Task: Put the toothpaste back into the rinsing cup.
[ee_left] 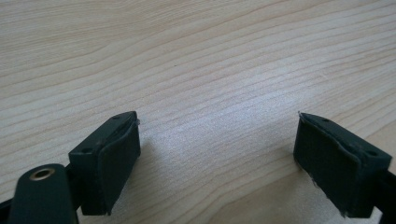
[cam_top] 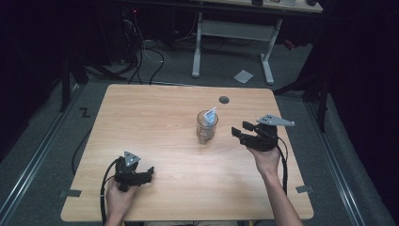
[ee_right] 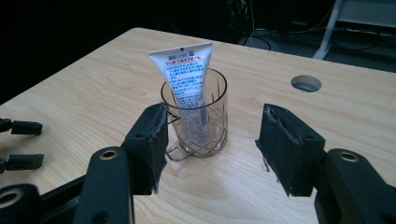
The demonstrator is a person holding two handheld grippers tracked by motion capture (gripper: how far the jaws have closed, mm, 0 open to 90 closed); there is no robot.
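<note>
High view: a glass (cam_top: 206,127) stands mid-surface (cam_top: 164,117) with a tube (cam_top: 210,115) upright inside it. The right tongs (cam_top: 236,130) hang just beside the glass, jaws apart, nothing between them. The left tongs (cam_top: 149,173) rest near the front edge, jaws apart too.

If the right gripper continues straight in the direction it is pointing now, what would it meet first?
Most likely the clear glass cup holding a white tube. It stands directly ahead of the right gripper, whose jaws are open and do not touch it yet. Nothing lies between them, though the exact gap is hard to judge.
</note>
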